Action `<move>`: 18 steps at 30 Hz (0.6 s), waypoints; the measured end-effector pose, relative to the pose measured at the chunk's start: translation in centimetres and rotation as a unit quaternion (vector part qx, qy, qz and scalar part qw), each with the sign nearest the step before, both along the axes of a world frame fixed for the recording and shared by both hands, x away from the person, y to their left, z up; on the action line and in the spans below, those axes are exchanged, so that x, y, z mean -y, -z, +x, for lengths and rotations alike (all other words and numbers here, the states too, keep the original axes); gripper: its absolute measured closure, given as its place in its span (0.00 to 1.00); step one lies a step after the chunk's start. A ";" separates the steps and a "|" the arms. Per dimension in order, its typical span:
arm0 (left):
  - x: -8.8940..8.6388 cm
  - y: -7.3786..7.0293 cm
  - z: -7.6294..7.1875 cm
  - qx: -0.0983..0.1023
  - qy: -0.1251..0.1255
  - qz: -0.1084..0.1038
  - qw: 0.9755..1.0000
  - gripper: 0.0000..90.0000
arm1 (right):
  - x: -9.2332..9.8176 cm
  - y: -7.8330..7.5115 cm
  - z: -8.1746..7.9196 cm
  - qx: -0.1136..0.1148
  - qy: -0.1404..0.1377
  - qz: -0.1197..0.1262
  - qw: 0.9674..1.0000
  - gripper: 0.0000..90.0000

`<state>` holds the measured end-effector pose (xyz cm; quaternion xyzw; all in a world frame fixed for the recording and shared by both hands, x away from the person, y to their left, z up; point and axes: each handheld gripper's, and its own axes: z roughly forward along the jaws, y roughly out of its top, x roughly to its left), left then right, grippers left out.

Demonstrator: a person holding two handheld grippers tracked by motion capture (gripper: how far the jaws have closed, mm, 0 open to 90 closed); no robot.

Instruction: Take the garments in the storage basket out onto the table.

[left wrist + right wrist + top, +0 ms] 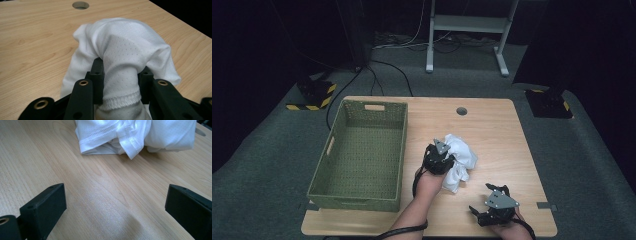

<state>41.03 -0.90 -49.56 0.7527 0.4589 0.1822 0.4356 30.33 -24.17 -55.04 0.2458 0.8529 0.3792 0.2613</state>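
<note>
left claw [120,82]: clamped on white garment [125,50], on worktop [37,37] | right claw [115,212]: wide apart, holding nothing

Light wood table [492,125] in middle of room, round cable hole [462,111] near far edge. Green basket [328,172] on table's left part. Grey carpet [262,150] all around. Beyond table, white desk frame [467,22] on two feet, black cables [397,45] trailing over carpet beside it. Black base with yellow-black hazard tape [314,95] at far left, another [548,102] at far right. Room edges dark; light falls mostly on tabletop and nearby carpet.
</note>
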 end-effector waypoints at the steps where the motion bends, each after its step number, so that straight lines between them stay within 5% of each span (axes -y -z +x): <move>1: 0.1 0.1 0.0 -0.003 0.000 -0.001 1.000 0.73 | 0.0 0.0 0.0 0.000 0.000 0.000 1.000 0.03; 18: 0.5 1.2 0.6 -0.034 0.011 0.014 0.999 0.67 | 0.0 0.0 0.0 0.001 -0.001 -0.001 1.000 0.03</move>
